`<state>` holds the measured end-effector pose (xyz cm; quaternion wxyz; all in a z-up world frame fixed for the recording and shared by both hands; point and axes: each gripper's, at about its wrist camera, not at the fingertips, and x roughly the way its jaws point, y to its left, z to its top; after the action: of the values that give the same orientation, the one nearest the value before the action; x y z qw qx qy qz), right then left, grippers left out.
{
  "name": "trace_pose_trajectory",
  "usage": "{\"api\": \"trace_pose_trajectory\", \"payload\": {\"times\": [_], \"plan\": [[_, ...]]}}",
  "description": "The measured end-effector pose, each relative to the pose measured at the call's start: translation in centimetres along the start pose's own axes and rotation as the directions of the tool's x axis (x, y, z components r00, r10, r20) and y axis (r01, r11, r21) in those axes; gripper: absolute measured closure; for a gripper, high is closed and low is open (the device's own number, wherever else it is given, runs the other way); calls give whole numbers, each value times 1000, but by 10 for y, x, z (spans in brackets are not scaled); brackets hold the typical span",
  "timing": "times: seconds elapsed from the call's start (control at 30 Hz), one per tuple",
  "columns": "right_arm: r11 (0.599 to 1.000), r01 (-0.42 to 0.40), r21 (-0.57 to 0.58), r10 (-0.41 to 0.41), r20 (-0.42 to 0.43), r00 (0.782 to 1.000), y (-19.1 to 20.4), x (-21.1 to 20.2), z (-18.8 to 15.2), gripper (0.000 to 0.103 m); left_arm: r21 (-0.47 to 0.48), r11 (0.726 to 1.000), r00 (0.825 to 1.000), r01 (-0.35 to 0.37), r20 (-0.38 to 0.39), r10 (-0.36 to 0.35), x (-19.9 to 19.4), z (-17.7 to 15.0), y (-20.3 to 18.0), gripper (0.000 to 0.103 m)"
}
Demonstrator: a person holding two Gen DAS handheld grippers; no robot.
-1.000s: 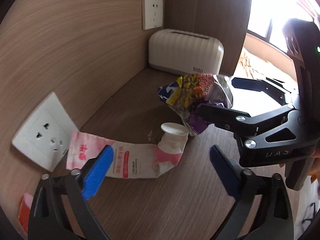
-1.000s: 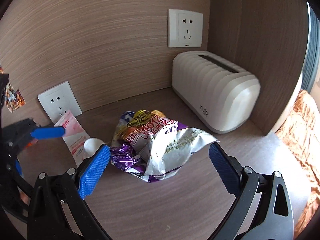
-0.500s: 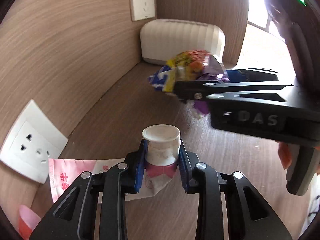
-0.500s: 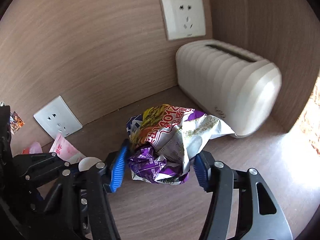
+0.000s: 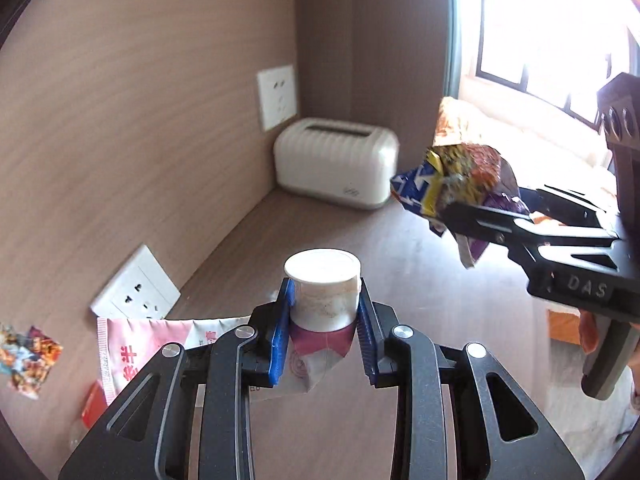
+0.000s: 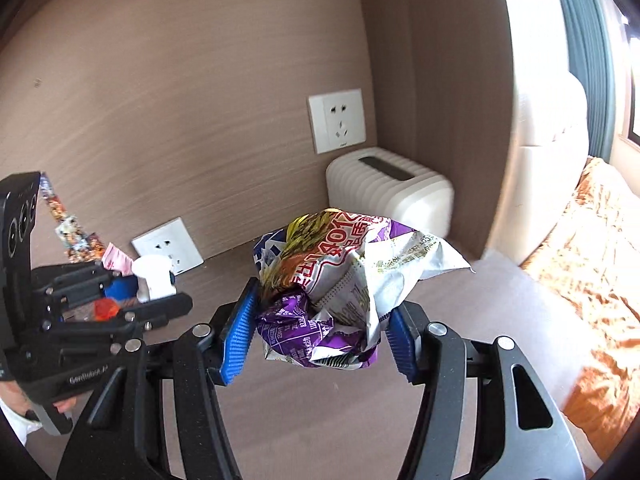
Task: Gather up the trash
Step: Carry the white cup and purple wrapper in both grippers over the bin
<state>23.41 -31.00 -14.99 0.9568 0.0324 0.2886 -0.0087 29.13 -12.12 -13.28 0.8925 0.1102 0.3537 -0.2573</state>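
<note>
My left gripper is shut on a pink-and-white pouch with a wide white cap, held by the neck just under the cap and lifted off the wooden shelf. The pouch body hangs down to the left. My right gripper is shut on a crumpled purple, yellow and silver snack bag and holds it in the air above the shelf. In the left wrist view the right gripper with the bag is at the right. In the right wrist view the left gripper is at the left.
A white ribbed toaster-like box stands in the back corner. Wall sockets are set in the wooden wall. A small colourful wrapper and a red object are at the far left. A bed with orange bedding lies right.
Both grippers closed, the left on the pouch neck and the right on the snack bag. Both have since lifted their loads up and back from the shelf.
</note>
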Motion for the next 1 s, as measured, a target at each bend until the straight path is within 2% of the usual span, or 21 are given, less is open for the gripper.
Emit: {"api": "trace_pose_trajectory", "payload": {"times": [0.2,0.4,0.7,0.8,1.0], "plan": [[999,36,-2,-36,3,999,-9,-59,-18,44,22,998,998,62,19,-62,-28,-3,-47,74],[996,88,18,-87,-28,996,-35,-104,-47,44,63,987,989,147,5,-148,-42,-10,-110,74],[982,166,89,-159,-82,984,-85,-169,-97,44,128,948,956,293,-66,-286,-47,-29,-211,74],[974,190,119,-179,-101,979,-101,-184,-114,44,162,926,940,340,-93,-329,-50,-37,-248,74],[953,241,181,-217,-143,966,-134,-205,-147,44,181,892,907,415,-158,-390,-40,-55,-294,74]]}}
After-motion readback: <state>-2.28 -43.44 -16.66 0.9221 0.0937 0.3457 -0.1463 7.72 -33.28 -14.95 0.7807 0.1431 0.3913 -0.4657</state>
